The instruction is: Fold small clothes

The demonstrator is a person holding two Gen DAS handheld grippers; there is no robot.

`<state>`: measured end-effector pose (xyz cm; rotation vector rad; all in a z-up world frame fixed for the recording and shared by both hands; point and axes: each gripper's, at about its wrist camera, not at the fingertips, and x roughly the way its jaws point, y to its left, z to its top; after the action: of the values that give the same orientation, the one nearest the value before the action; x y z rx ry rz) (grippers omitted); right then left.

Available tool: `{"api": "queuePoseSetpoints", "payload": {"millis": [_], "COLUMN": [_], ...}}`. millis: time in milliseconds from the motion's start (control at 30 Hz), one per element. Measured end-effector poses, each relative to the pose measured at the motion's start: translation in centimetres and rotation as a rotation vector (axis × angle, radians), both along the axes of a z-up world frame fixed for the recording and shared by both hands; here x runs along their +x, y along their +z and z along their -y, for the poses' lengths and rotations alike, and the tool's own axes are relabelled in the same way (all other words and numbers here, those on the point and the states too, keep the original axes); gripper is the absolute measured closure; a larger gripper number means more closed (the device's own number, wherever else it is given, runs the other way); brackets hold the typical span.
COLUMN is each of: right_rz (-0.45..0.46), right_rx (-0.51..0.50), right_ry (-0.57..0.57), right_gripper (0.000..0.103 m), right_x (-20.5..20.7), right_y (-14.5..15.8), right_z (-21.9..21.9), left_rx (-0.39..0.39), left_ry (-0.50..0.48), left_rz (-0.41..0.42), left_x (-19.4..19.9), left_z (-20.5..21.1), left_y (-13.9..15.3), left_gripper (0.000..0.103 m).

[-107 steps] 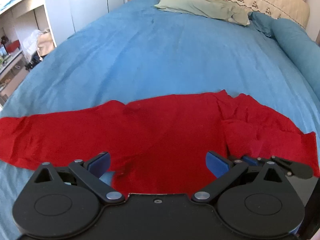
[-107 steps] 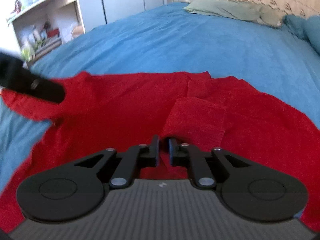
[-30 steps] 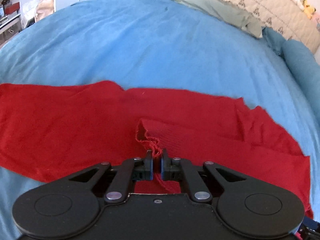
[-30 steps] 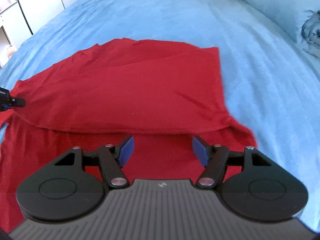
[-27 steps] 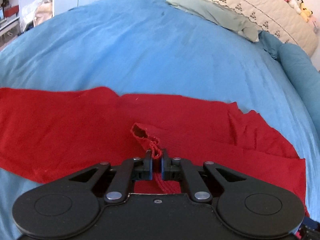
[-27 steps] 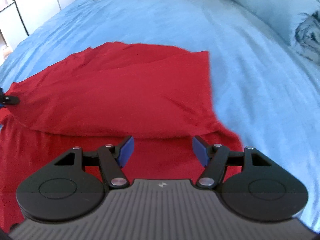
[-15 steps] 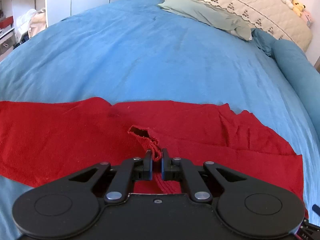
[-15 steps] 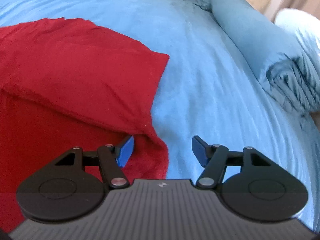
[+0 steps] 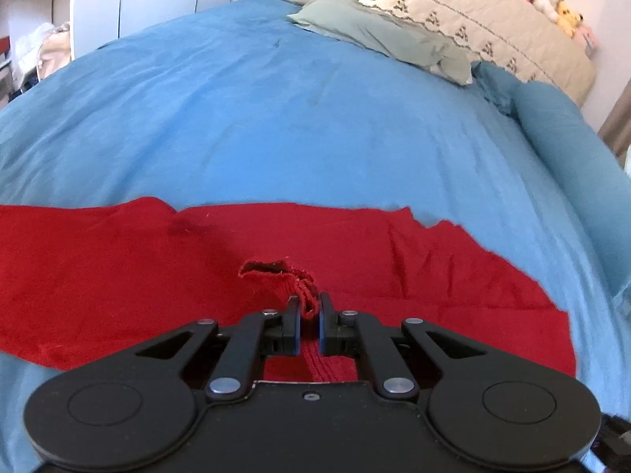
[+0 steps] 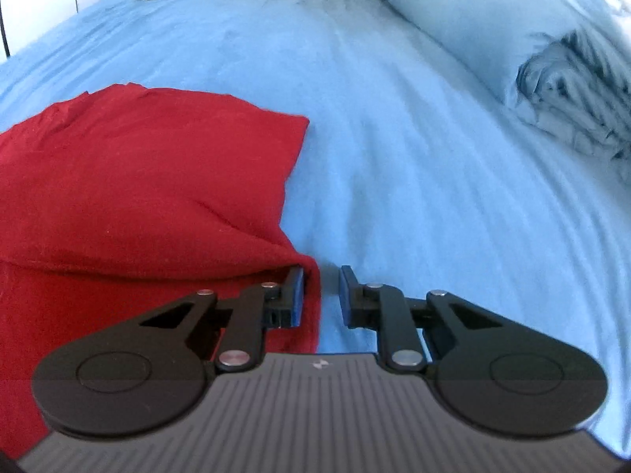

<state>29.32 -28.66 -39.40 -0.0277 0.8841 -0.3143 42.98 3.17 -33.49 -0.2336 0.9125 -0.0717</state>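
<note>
Lying spread across the near part of the blue bed (image 9: 315, 118), the red garment (image 9: 98, 268) is seen from the left wrist as a wide flat band, with a bunched ribbed edge raised at its middle. That edge is pinched by the left claw (image 9: 308, 315), whose jaws are clenched on the cloth with only the fabric's thickness between them. From the right wrist, the red garment (image 10: 138, 181) is shown folded over on itself, an upper layer resting on a lower one, its right corner lying on the bed sheet (image 10: 434, 157). The right claw (image 10: 320, 295) is placed at the garment's right border: its jaws have just been closing, a narrow gap is left between them, and the edge of the cloth is caught in that gap against the left pad, while the right pad (image 10: 347, 295) stands apart over bare sheet, so nothing is gripped. A green pillow (image 9: 378, 35) is seen at the far end of the bed, and a rolled blue blanket (image 10: 493, 31) is seen along its right side.
</note>
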Motion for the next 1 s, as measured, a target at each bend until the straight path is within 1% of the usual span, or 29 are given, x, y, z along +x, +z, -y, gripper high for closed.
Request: {"api": "queuePoseSetpoints", "payload": {"millis": [33,100,133,167,200,267,367,433,467,500,533,567,600,667,700,767,800,833,867,900,967,1000], "right_rz": [-0.007,-0.012,-0.011,0.005,0.03,0.069,0.067,0.047,0.021,-0.012,-0.04,-0.033,-0.013,-0.022,-0.031,-0.053,-0.076,-0.083,-0.072,-0.053,-0.017,-0.003], "right_rx": [-0.038,-0.075,-0.062,-0.027,0.005,0.035,0.073,0.129,0.157,0.172,0.173,0.189,0.206,0.187,0.17,0.164,0.172,0.173,0.172,0.171,0.171,0.165], "right_ry": [0.042,0.083,0.082,0.088,0.106,0.166,0.269,0.311,0.327,0.322,0.293,0.277,0.268,0.27,0.28,0.287,0.281,0.277,0.279,0.286,0.312,0.328], "right_gripper": [0.069,0.053,0.037,0.027,0.023,0.008,0.007,0.007,0.007,0.007,0.007,0.007,0.007,0.007,0.007,0.007,0.007,0.007,0.007,0.006,0.003,0.001], "right_x": [0.0,-0.1,-0.2,-0.4,-0.7,-0.8,0.4,1.6,2.2,2.5,2.5,2.0,1.5,0.7,0.3,-0.3,-0.4,-0.5,-0.5,-0.4,0.3,0.8], "right_y": [0.0,0.5,0.9,1.7,2.5,4.0,4.2,3.4,2.6,1.7,0.7,0.1,0.0,0.3,0.5,0.9,1.0,1.2,1.7,2.3,3.3,3.6], "right_z": [-0.4,-0.8,-0.7,-0.5,-0.4,-1.1,-2.6,-3.3,-3.5,-3.5,-3.1,-2.7,-2.3,-2.4,-2.6,-2.7,-2.4,-2.4,-2.4,-2.1,-2.2,-2.4], "left_rx": [0.011,0.019,0.016,0.013,0.014,0.031,0.078,0.097,0.104,0.111,0.115,0.117,0.118,0.122,0.126,0.152,0.168,0.187,0.198,0.199,0.186,0.176], "left_ry": [0.008,0.039,0.055,0.069,0.074,0.064,0.023,0.007,0.003,0.0,-0.001,0.0,0.002,0.004,0.005,0.015,0.026,0.05,0.071,0.084,0.068,0.043], "left_rz": [-0.009,-0.032,-0.034,-0.034,-0.035,-0.041,-0.039,-0.04,-0.041,-0.042,-0.042,-0.042,-0.043,-0.042,-0.042,-0.043,-0.043,-0.043,-0.034,-0.011,0.022,0.028], "left_x": [0.0,0.1,0.1,0.0,-0.1,-0.2,0.0,0.2,0.3,0.4,0.5,0.5,0.4,0.3,0.2,0.1,-0.1,-0.4,-0.8,-1.4,-2.1,-2.3], "left_z": [-0.1,-0.9,-1.4,-1.9,-2.3,-2.7,-2.4,-2.1,-1.9,-1.8,-1.9,-1.8,-1.8,-1.9,-1.9,-1.7,-1.7,-1.9,-2.0,-2.2,-2.2,-2.0], "left_y": [-0.5,-1.2,-1.4,-1.5,-1.5,-1.6,-2.0,-2.4,-2.6,-2.8,-3.0,-3.2,-3.3,-3.4,-3.5,-3.3,-3.1,-2.7,-2.3,-1.7,-0.7,-0.3], "left_gripper": [0.095,0.095,0.095,0.095,0.095,0.095,0.095,0.095,0.095,0.095,0.095,0.095,0.095,0.095,0.092,0.086,0.072,0.062,0.048,0.041,0.038,0.036]}}
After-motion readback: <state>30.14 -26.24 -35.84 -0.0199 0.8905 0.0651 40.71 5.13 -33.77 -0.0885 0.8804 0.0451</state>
